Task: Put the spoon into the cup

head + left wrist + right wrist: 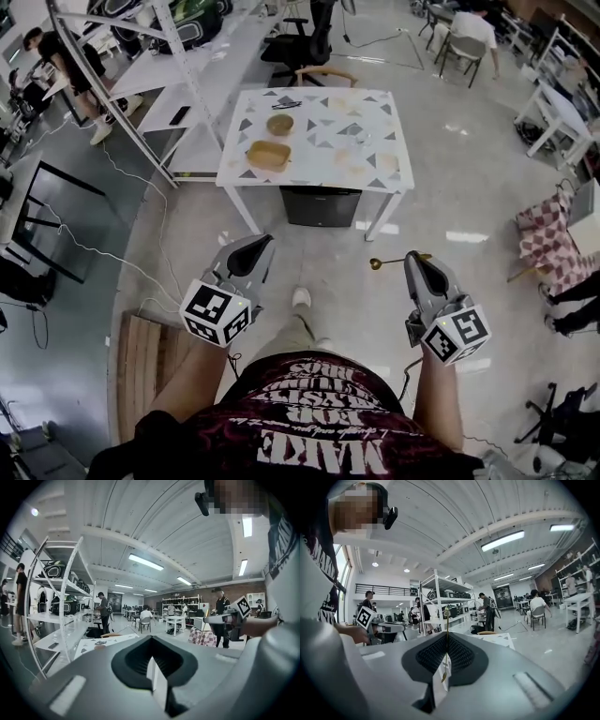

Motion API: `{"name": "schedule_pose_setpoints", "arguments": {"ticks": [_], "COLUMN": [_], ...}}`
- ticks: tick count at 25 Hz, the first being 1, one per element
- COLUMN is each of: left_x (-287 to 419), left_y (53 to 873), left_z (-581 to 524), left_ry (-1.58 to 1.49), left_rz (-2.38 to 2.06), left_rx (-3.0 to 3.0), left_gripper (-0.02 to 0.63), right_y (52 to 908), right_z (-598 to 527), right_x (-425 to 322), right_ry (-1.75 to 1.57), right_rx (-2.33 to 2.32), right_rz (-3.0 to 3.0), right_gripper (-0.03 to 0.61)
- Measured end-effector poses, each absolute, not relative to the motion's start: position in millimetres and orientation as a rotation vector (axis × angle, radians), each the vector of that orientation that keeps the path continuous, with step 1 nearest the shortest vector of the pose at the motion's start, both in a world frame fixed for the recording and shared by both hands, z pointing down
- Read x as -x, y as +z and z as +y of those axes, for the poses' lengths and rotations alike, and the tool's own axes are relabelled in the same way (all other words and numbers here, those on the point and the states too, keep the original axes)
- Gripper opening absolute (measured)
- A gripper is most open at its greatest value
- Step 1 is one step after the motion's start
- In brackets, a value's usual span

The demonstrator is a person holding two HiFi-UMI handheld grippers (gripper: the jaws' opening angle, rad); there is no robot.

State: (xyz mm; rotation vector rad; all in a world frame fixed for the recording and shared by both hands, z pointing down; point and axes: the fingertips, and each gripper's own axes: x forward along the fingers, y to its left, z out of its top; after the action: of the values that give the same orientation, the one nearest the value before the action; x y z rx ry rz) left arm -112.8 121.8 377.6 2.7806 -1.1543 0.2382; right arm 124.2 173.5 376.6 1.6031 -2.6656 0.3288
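Left tongs (151,638) closed, empty; right tongs (446,635) pinch the spoon (446,644), edge-on in their view

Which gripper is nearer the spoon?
Right. The right gripper has the spoon clamped between its jaws, with the bowl sticking out toward the left. The left gripper is apart from it, off to the spoon's left, holding nothing.

A far bowl (279,124) and a near bowl (268,155) sat on the bench's (375,161) left half, a box (321,206) beneath, the left hand-held gripper (258,247) and right hand-held gripper (413,259), the spoon (392,261) in it, well before it.
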Motion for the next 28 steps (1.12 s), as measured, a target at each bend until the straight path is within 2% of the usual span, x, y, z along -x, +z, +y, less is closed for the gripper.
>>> {"name": "schedule_pose_setpoints", "arguments": {"ticks": [28], "left_x": [69], "left_y": [410], "left_z": [-30], "left_ry": [0.317], "left_rz": [-1.048], "left_rx": [-2.812], "left_gripper": [0.000], "right_y": [399], "right_z": [26], "right_x": [-139], "right_ry": [0.438], "right_rx": [-1.620], "right_rz": [-2.598], "right_gripper": [0.031]}}
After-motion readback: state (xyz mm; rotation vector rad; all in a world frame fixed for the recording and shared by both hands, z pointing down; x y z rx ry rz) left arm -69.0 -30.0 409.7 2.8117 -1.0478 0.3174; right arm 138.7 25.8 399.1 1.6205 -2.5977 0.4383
